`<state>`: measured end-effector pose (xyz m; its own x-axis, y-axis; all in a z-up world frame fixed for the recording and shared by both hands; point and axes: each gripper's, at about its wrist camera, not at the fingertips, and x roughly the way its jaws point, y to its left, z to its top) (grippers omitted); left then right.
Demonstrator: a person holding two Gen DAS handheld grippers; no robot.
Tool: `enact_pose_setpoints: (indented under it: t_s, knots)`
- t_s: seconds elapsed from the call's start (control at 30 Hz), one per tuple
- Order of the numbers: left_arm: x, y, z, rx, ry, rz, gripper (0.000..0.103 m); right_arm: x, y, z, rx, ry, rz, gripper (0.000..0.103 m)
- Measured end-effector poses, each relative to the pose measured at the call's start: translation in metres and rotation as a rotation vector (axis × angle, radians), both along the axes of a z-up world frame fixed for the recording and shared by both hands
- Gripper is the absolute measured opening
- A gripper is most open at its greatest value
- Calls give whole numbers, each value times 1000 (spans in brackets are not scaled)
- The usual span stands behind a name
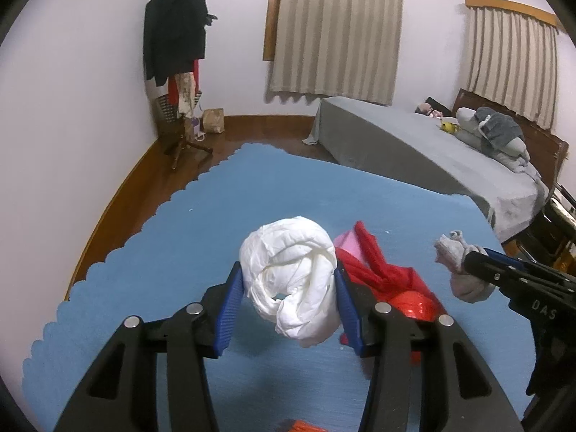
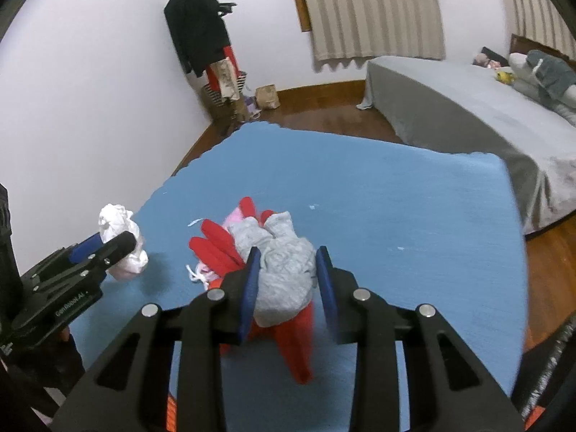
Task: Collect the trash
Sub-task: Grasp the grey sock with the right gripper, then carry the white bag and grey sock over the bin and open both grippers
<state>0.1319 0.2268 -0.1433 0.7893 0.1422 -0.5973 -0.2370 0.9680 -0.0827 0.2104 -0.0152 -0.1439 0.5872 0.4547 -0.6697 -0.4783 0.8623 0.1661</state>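
A blue mat (image 1: 172, 252) with a scalloped edge covers the work surface in a bedroom with pale walls and a dark wooden floor (image 1: 144, 176). The mat serves as landmark. Beyond its far left corner stands one coat stand (image 1: 178, 57) hung with a dark jacket and red and patterned cloth, and a brown paper bag (image 1: 213, 120) sits on the floor just beside the stand. Beyond the mat's far right edge lies one bed (image 1: 414, 144) under a grey cover, with a heap of grey pillows and soft toys at its head. Two windows on the wall behind are hidden by striped beige curtains (image 1: 334, 32).

Above the middle of the mat, two grippers each carry one piece of trash. The left gripper (image 1: 289, 302) has its blue pads clamped on a crumpled white wad (image 1: 291, 280) of paper or plastic, held clear of the mat. The right gripper (image 2: 286, 280) has its jaws closed on a crumpled grey wad (image 2: 280, 273); the left pad presses into it, while the right pad is blurred and its contact is hard to make out.

On the mat beneath and between the two grippers lies one red bag (image 1: 392, 280) with knotted handles, and something pink (image 1: 347, 243) shows at its far side. In all: two wads, one red bag, two grippers, one bed, one coat stand, two curtained windows.
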Motion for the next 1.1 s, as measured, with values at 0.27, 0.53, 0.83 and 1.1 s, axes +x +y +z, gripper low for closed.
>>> enact_pose_setpoints:
  t_s: [0.27, 0.53, 0.83, 1.1]
  knots:
    - [5, -17, -6, -3, 23, -33, 49, 10, -25, -37, -79, 68, -86, 31]
    - [13, -22, -15, -1, 49, -36, 49, 17, -19, -53, -77, 92, -90, 50]
    - [13, -21, -13, 3, 44, -38, 49, 16, -22, -39, -25, 96, -63, 36]
    - [9, -40, 11, 6, 0, -71, 49, -2, -50, 16, 39, -2, -89, 36]
